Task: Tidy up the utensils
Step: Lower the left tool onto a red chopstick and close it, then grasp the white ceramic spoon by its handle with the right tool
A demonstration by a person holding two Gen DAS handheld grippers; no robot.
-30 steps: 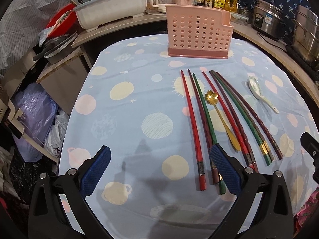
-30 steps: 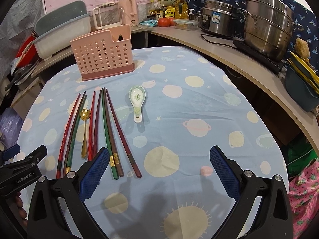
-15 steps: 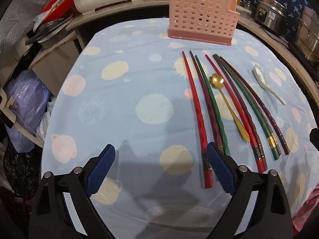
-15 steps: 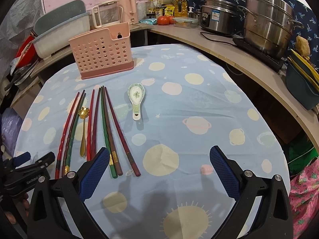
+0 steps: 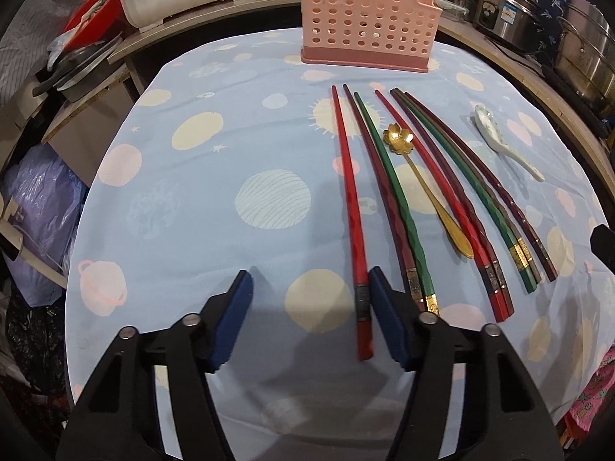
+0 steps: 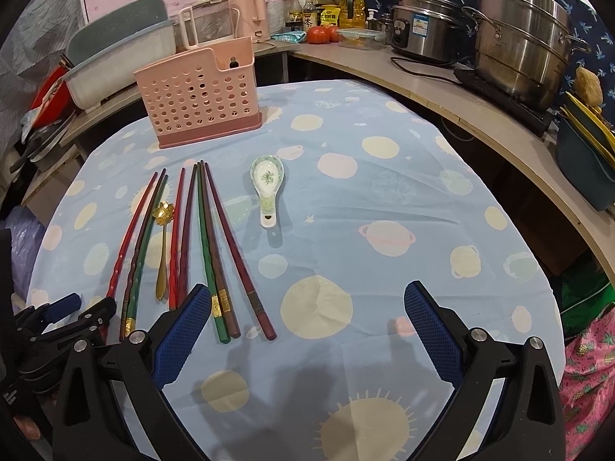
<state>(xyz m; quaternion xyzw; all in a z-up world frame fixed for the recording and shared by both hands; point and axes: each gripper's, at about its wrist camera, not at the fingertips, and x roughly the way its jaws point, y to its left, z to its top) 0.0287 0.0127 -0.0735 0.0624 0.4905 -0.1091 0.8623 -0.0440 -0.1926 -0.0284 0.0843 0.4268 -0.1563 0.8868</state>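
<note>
Left wrist view: the left tool point(image 5: 309, 317), jaws wide, brackets the red chopstick's point(image 5: 351, 207) near end; closing looks next. The right tool point(image 6: 307, 332) hangs wide, empty.

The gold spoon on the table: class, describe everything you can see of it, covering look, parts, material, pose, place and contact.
The gold spoon looks like shiny gold-coloured metal. Its bowl is shaped like a small flower with petals; a thin stem widens into a flat teardrop handle end. It lies flat on the tablecloth, bowl towards the pink utensil holder, between a green chopstick and a red chopstick. Neither gripper touches it.
</note>
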